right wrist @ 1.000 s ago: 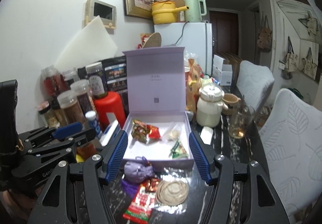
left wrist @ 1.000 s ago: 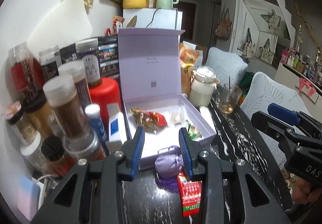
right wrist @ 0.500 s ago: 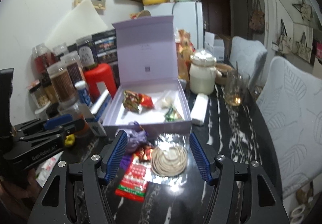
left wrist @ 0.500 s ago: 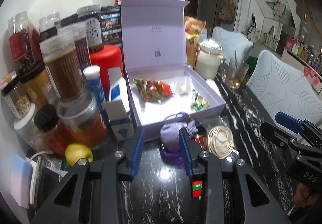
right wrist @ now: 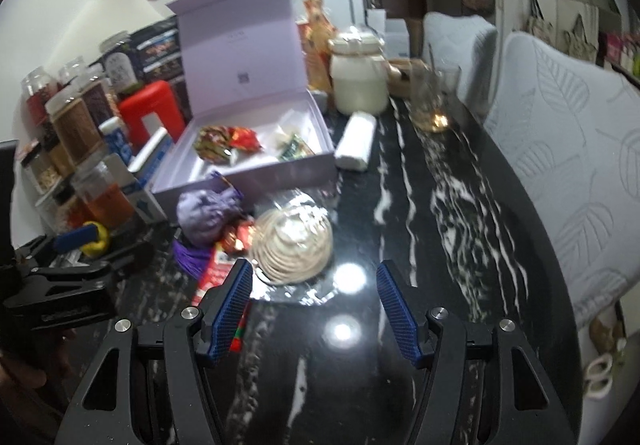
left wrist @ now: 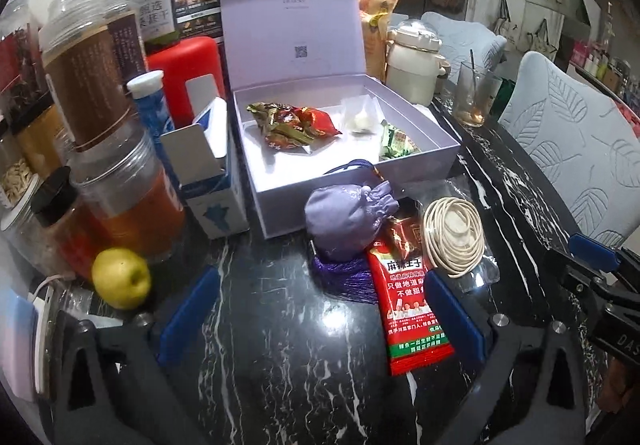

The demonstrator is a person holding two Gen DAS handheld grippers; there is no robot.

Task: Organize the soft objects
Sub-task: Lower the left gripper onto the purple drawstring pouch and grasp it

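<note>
On the black marbled table (left wrist: 280,365), an open lilac box (left wrist: 420,161) stands with its lid upright against the clutter behind; wrapped sweets already lie inside, so the sorting appears partly done. Against the box's near wall rest, left to right in the left wrist view, a purple pouch (left wrist: 344,221), a red snack packet (left wrist: 408,297) and a coil of cord in a clear bag (left wrist: 454,235). Long axis of the packet runs from the box toward the camera, printed end nearest; the pouch lies with its gathered neck pointing right and toward the box, its tassel toward the camera. Both tools are empty. Left gripper (left wrist: 320,309), fingers spread wide, faces pouch and packet; right gripper (right wrist: 314,309), also spread wide, hovers just short of the coil. Next move, by judgement: advance one tool over a soft item, close gently, lift it over the wall.
</note>
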